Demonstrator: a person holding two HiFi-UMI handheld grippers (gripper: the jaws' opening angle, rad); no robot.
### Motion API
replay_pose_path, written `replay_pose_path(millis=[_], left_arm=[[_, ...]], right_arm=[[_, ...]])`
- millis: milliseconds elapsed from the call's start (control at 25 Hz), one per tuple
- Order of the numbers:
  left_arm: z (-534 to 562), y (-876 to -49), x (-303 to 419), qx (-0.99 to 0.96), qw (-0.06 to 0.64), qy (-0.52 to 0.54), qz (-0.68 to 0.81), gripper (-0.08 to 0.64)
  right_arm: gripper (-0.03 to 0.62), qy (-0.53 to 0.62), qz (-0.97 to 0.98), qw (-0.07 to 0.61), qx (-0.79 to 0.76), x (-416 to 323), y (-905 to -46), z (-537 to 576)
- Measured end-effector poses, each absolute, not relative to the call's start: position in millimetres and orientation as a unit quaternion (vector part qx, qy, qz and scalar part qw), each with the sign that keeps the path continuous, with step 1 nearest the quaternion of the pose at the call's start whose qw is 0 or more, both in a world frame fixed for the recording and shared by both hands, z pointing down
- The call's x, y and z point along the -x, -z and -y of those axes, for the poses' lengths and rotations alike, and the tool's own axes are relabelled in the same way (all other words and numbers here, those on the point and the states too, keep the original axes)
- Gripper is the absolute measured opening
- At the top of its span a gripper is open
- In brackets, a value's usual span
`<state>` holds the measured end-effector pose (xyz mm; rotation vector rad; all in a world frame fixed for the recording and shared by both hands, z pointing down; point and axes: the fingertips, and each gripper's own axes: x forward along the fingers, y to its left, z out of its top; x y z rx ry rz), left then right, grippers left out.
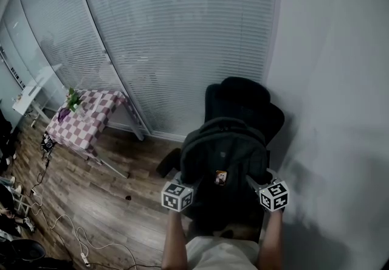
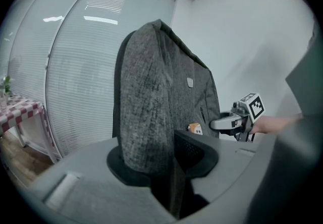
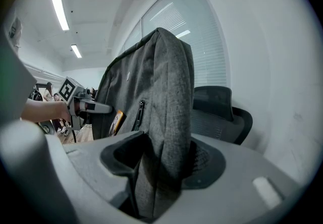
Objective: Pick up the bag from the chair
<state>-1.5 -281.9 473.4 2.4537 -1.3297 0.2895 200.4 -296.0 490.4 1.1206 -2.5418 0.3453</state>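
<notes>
The bag [image 1: 223, 153], a dark grey backpack, stands upright in front of a black chair [image 1: 243, 101], pinched at each side by a gripper. Its base is hidden in the head view, so whether it rests on the seat or hangs clear of it cannot be told. In the right gripper view the chair's back shows behind the bag, with a gap between them.

The cloth looks soft and limp, likely to fold and sag wherever it is nipped. The bulging body suggests some weight, though nothing about it looks fragile. A pinch of loose side fabric is likely to stretch or creep under load. A seam, a strap or the top loop (not seen in these views) would probably give a surer hold.

The left gripper [image 2: 166, 162] has its jaws clamped on a thick fold at the bag's left edge, the cloth filling the space between the pads. The right gripper [image 3: 162, 160] bites a matching fold on the other edge. Both are held low and level at about the same height. The person's bare forearms [image 1: 173, 241] reach forward side by side, the bag between them. A small orange tag [image 1: 220, 177] hangs on the bag's front.

Beyond lie a wood floor [image 1: 91, 196], a table [image 1: 85, 120] under a checked cloth, and blinds [image 1: 170, 38].
</notes>
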Motion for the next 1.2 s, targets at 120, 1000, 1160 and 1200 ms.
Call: replay_pose_path(millis=[120,1000,1160,1200], left_arm=[[283,-474,-1,-0.864,0.168,-0.103,0.464,0.135],[267,-481,2,-0.865,0.168,-0.12,0.457,0.138],[264,-477,5,-0.864,0.17,-0.121,0.458,0.138],[263,-476,6,-0.864,0.17,-0.121,0.458,0.138]], right_arm=[[0.224,-0.117,0.892,0.173,-0.401,-203,-490,295],[0.221,-0.119,0.889,0.181,-0.403,-199,-500,279],[0.221,-0.114,0.889,0.184,-0.403,-195,-492,276],[0.221,-0.113,0.889,0.185,-0.403,-194,-490,276]])
